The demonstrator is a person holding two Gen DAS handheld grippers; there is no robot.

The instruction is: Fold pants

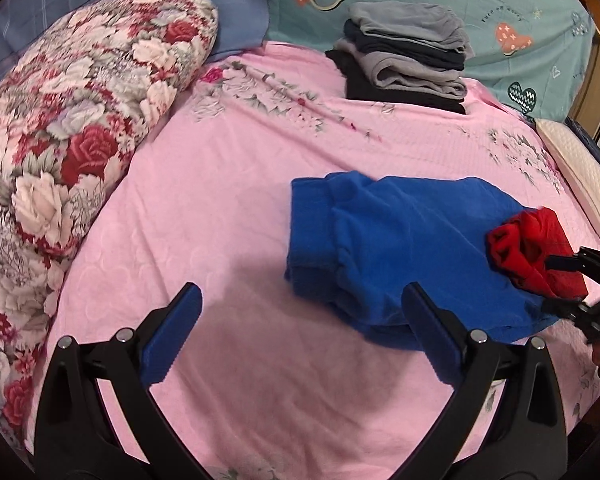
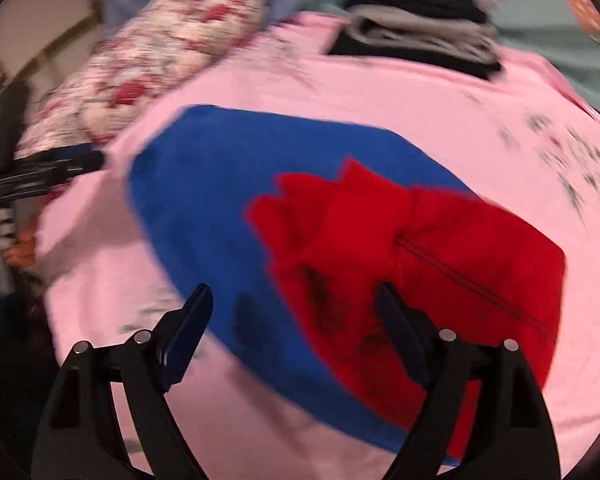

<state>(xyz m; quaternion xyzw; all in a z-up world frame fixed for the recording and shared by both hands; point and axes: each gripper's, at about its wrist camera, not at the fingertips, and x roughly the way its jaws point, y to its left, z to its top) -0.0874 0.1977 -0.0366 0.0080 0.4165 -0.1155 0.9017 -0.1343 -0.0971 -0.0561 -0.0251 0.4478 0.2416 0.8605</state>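
Observation:
Folded blue pants (image 1: 392,240) lie on the pink bed sheet (image 1: 228,208). A bunched red garment (image 1: 536,248) rests on their right end. My left gripper (image 1: 300,296) is open just in front of the blue pants, its right finger over their near edge and nothing between its fingers. The right gripper (image 1: 558,283) shows at the right edge, beside the red garment. The right wrist view is blurred: the right gripper (image 2: 294,294) stands open above the blue pants (image 2: 220,208), its right finger over the red garment (image 2: 440,248). The left gripper (image 2: 48,172) sits at far left.
A stack of folded grey and dark clothes (image 1: 404,56) stands at the back of the bed. A rolled floral quilt (image 1: 72,132) lines the left side. A teal pillow with hearts (image 1: 480,4) lies behind the stack. A white pillow edge (image 1: 580,176) is at right.

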